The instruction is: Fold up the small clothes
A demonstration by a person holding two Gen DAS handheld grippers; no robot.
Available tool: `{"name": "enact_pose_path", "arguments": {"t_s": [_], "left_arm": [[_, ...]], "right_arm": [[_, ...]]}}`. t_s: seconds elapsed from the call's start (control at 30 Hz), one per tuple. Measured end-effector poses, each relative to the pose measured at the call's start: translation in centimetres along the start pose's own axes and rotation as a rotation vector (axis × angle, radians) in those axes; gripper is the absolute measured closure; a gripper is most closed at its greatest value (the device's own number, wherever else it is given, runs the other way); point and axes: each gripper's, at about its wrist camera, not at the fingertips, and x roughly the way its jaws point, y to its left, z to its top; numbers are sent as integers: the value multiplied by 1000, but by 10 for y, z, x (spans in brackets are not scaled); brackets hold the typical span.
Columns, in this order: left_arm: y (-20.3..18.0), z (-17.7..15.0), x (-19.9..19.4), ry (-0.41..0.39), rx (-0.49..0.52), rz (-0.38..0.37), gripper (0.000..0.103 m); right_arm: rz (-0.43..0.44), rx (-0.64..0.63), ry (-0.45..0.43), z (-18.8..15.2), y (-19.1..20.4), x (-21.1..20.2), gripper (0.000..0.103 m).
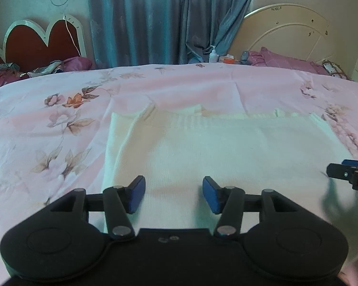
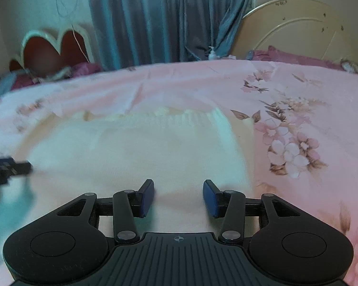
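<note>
A white knitted garment (image 1: 202, 143) lies flat on the pink flowered bedspread (image 1: 47, 119), partly folded, with its ribbed edge at the far side and a folded-in strip along its left edge. The left claw (image 1: 174, 195) hovers over the near left part of the cloth, its blue pads (image 1: 137, 194) set partly apart with nothing between them; the garment stretches away from it toward twelve o'clock. The right claw (image 2: 178, 196) hangs over the near right part in the same half-wide, empty state, the cloth's right edge running from about one o'clock toward three. Each claw shows at the other's side: the right one at three o'clock in the left view, the left one at nine o'clock in the right view. The next fold probably calls for both claws to drop to the near hem, pinch both layers at matching points, and lift evenly so the cloth does not skew or drag the bedspread.
</note>
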Motion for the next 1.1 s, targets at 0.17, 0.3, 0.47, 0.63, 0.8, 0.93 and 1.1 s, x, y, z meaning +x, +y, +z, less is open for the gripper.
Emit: {"name": "enact_pose_path", "arguments": {"t_s": [0.17, 0.3, 0.47, 0.63, 0.8, 0.93, 1.1], "left_arm": [[-1, -17, -16, 19, -15, -12, 48], [2, -38, -14, 64, -17, -5, 48], [11, -51, -12, 57, -26, -9, 45], [16, -51, -18, 74, -33, -24, 45], [27, -56, -36, 98, -92, -68, 44], [41, -71, -54, 126, -162, -121, 41], [55, -95, -70, 185, -281, -175, 36]], "right_arm": [[57, -24, 2, -15, 26, -16, 57], [41, -70, 46, -36, 42, -14, 57], [-12, -115, 48, -54, 45, -14, 58], [-48, -125, 45, -62, 50, -15, 58], [-73, -120, 39, -69, 53, -20, 57], [-84, -100, 38, -70, 55, -22, 57], [-88, -88, 38, -70, 56, -23, 55]]}}
